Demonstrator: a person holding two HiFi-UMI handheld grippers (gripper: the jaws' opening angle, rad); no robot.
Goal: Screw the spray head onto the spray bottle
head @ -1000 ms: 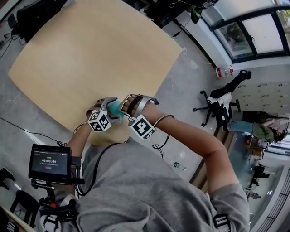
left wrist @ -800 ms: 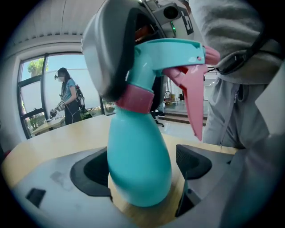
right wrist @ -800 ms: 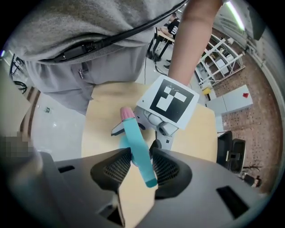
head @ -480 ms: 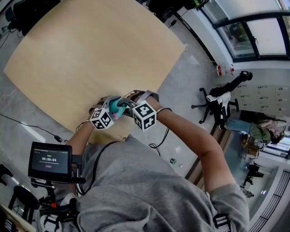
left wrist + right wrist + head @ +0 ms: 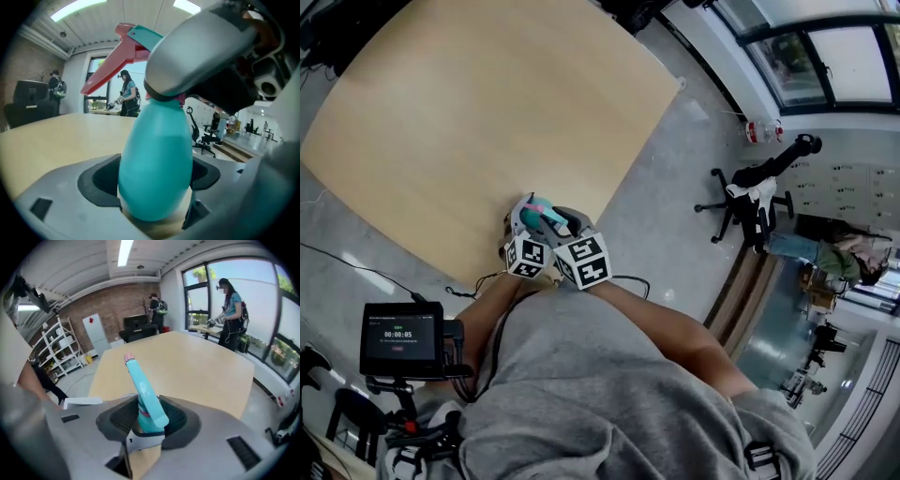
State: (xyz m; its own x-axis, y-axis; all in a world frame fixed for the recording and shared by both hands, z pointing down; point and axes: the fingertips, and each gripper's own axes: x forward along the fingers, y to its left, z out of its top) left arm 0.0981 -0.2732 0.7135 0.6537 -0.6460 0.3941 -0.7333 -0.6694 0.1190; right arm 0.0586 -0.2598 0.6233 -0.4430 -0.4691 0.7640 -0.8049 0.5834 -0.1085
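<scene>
A teal spray bottle [image 5: 157, 168] stands at the near edge of the wooden table [image 5: 487, 103]. My left gripper [image 5: 157, 187] is shut on its round body, both pads against its sides. The spray head [image 5: 140, 40], teal with a pink trigger, sits on the bottle's neck. My right gripper [image 5: 147, 420] is shut on the spray head [image 5: 145, 397], whose pink nozzle tip points away; its jaws have just closed in on it. In the head view the two grippers [image 5: 530, 225] [image 5: 564, 225] sit side by side around the bottle [image 5: 540, 208], which they mostly hide.
The table's near edge lies just under the grippers, with grey floor beyond it. An office chair [image 5: 741, 202] stands off to the right. A small screen on a stand [image 5: 401, 337] is at my lower left. People [image 5: 229, 310] stand by the far windows.
My right gripper has rolled over, and its marker cube now sits next to the left one. Both grippers and the bottle have drawn in closer to my body.
</scene>
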